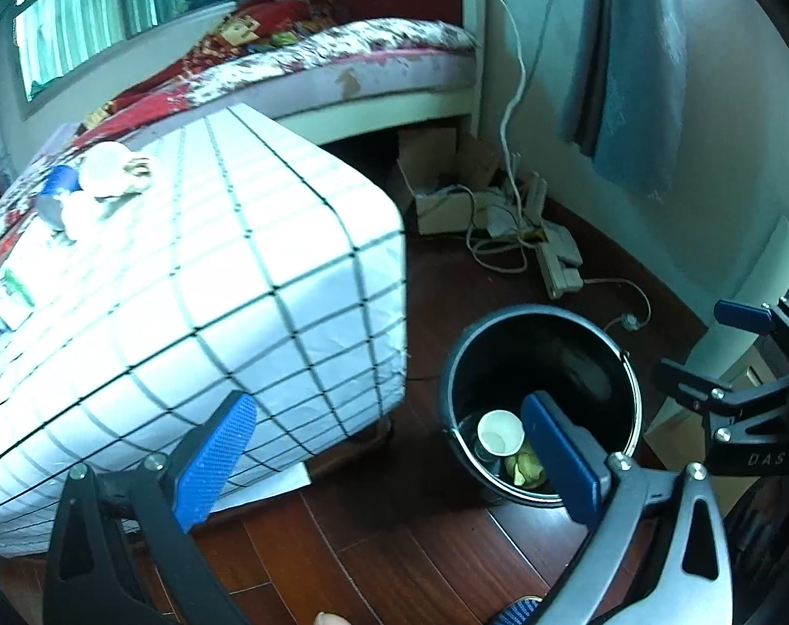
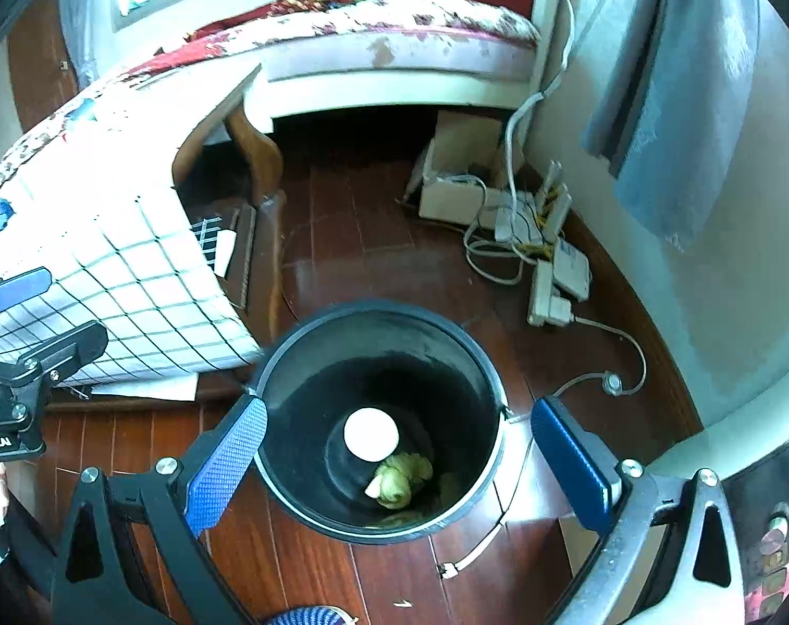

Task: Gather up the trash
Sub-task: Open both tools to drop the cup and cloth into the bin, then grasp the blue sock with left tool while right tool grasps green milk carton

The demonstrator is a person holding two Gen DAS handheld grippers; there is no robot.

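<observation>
A black trash bucket (image 1: 624,364) stands on the wooden floor beside a low table; it holds a white paper cup (image 1: 500,432) and a yellow-green scrap (image 1: 525,466). In the right wrist view the bucket (image 2: 300,344) is straight below, with the cup (image 2: 371,433) and scrap (image 2: 401,479) inside. My left gripper (image 1: 389,453) is open and empty, between table and bucket. My right gripper (image 2: 397,463) is open and empty above the bucket's mouth. More trash lies on the table: a white cup (image 1: 105,169), a blue can (image 1: 56,192) and crumpled paper (image 1: 82,213).
The table has a white checked cloth (image 1: 212,260). A bed (image 1: 342,52) stands behind it. A cardboard box (image 1: 441,182), cables and a power strip (image 1: 561,260) lie on the floor by the wall. A blue cloth (image 1: 634,62) hangs on the wall.
</observation>
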